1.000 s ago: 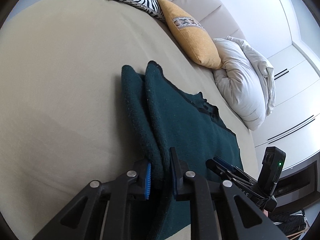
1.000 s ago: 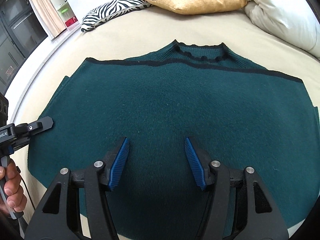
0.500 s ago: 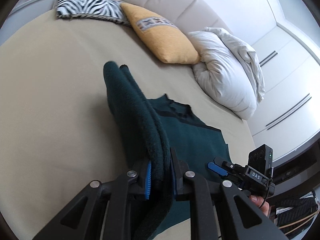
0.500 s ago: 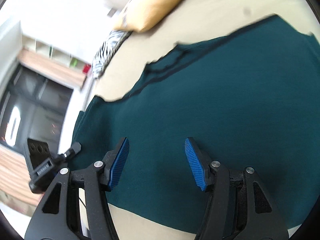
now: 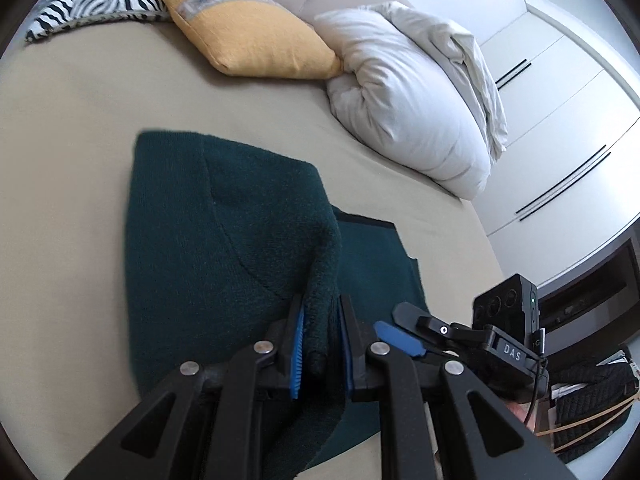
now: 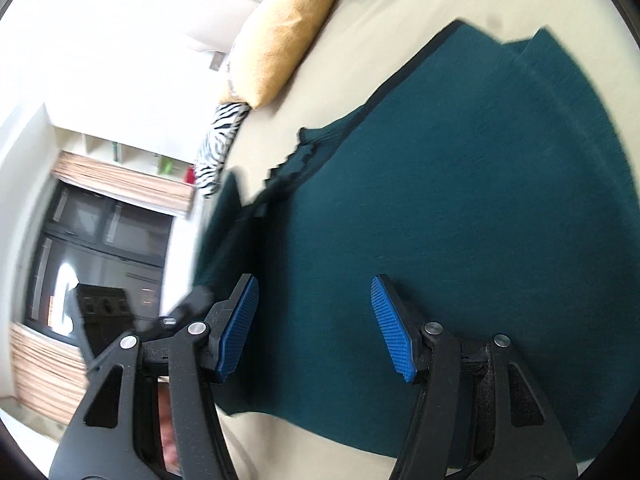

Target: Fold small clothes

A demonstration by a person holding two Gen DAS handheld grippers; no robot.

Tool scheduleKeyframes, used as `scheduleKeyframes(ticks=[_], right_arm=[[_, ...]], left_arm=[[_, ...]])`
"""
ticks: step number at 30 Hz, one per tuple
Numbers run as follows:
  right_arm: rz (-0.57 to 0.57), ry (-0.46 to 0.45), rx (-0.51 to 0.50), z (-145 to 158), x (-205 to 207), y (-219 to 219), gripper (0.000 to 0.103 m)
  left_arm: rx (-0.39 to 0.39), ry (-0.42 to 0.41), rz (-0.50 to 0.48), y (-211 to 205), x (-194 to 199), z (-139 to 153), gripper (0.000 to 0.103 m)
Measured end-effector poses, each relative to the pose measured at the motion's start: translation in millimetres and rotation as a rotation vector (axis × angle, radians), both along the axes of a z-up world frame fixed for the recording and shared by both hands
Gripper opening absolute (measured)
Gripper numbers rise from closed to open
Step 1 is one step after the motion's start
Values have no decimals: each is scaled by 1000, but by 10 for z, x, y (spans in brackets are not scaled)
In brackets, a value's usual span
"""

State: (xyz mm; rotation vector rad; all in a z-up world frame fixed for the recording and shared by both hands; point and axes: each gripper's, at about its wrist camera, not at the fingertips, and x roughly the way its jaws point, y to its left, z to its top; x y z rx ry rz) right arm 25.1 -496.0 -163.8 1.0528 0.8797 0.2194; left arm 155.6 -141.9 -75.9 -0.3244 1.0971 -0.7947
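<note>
A dark green knit sweater (image 5: 224,248) with black trim lies on the beige bed (image 5: 60,160). My left gripper (image 5: 320,344) is shut on a bunched edge of the sweater and holds that side lifted and folded over the rest. The sweater also fills the right wrist view (image 6: 440,200), its collar toward the upper left. My right gripper (image 6: 316,328) is open and empty, just above the sweater's lower part. It also shows in the left wrist view (image 5: 404,336), close to the right of my left gripper.
A yellow cushion (image 5: 248,36), a zebra-print cushion (image 5: 100,0) and a bundled white duvet (image 5: 412,104) lie along the headboard. White wardrobe doors (image 5: 568,128) stand to the right. A dark window with a blind (image 6: 100,248) is on the left.
My left gripper has carried the sweater's held side up and over toward the right, laying a fold across the body. My right gripper has rolled sideways and stays open over the sweater.
</note>
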Motion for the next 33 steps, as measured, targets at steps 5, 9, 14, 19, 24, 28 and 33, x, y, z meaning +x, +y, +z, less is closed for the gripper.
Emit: scheduleKeyframes(ticks=[5,9,14,19,24,28,33], right_arm=[[28,63,56,-158,202,87,57],[32,59,100,-168,284,142,57],[56,98,92,-145,390,302,58],[87,144,97,-156,499,380,58],[145,176,21,-101,684,627,58],[197,201,-126,-34,863,903,26],[187,171,-188,22,818,911,12]], left_arm=[[14,52,-8,-67,-90,-275,19],[-87,65,-26,166,-295,-213,61],[-291,72,-69,532,-586,-9,62],[-293,41,-59,874,-761,-8,62],[-295,71,19,1152,-689,-141,62],[-283,60,23,1213,-747,-139,62],[-261,64,45,1217,-723,-144,62]])
